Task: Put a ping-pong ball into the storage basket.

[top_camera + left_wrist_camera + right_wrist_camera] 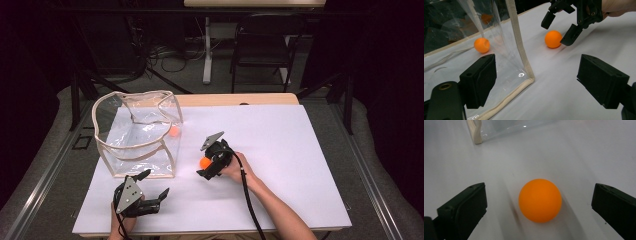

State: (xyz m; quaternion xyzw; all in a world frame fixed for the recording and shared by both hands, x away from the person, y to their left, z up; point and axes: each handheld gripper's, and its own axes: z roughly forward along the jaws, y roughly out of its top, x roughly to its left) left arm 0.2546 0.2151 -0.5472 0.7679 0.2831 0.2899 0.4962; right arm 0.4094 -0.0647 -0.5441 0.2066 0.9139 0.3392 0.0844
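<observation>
The right gripper (207,165) is low over the white desk (280,150), its jaws spread wide on either side of an orange ball (205,162). In the right gripper view the ball (540,200) sits on the desk between the two jaws, touching neither. In the left gripper view one jaw tip of the right gripper (560,31) looks to be just beside the ball (553,39), or touching it; I cannot tell which.

The left gripper (152,187) rests near the desk's front edge, held in the person's left hand (122,222), with its jaws also spread and nothing between them. It points toward the near corner of a clear bag (137,137) with cream trim, which stands open at the left of the desk. A second ball (173,131) lies inside the bag, on its floor near the far right wall; in the left gripper view it (481,45) shows through the clear plastic.
</observation>
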